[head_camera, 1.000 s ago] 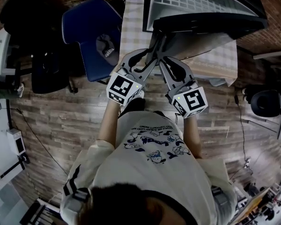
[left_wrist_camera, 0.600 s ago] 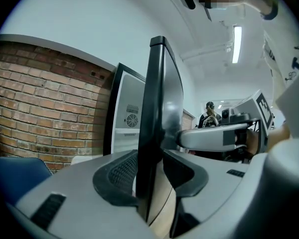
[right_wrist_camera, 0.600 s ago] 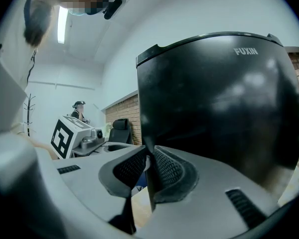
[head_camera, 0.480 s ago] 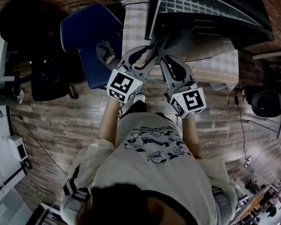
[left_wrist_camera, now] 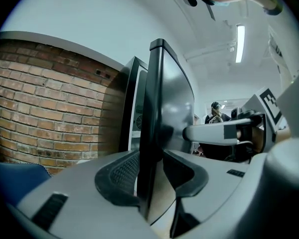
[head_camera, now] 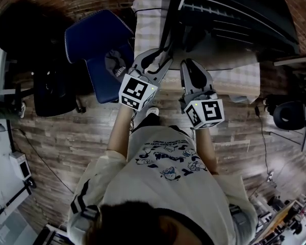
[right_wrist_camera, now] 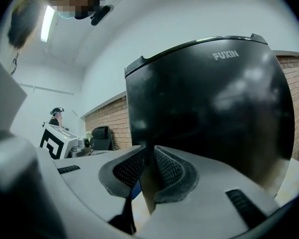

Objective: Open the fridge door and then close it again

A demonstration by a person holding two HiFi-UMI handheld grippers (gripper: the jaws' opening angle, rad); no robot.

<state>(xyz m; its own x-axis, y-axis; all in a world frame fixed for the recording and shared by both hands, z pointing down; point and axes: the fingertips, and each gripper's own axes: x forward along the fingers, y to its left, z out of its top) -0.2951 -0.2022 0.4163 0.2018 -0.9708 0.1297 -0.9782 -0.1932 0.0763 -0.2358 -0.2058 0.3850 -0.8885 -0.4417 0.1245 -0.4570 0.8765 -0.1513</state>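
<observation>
The black fridge (head_camera: 234,14) stands on a cloth-covered table at the top of the head view. Its door (left_wrist_camera: 169,98) is nearly closed, and only a sliver of the shelves inside shows. My left gripper (head_camera: 163,52) reaches forward and straddles the door's free edge. In the left gripper view the left gripper (left_wrist_camera: 152,168) has that edge between its pads, which bear on both faces. My right gripper (head_camera: 187,63) points at the door's glossy front (right_wrist_camera: 209,108). In the right gripper view the right gripper (right_wrist_camera: 149,171) has its pads together with nothing held.
A blue chair (head_camera: 97,45) with a cap on it stands left of the table (head_camera: 148,19). A black office chair (head_camera: 51,86) is further left. A brick wall (left_wrist_camera: 50,108) runs behind the fridge. Another person (left_wrist_camera: 215,114) stands far off. The floor is wood planks.
The fridge door has swung toward closed, and the white shelves inside are now almost covered. Both grippers have moved forward with it, toward the fridge.
</observation>
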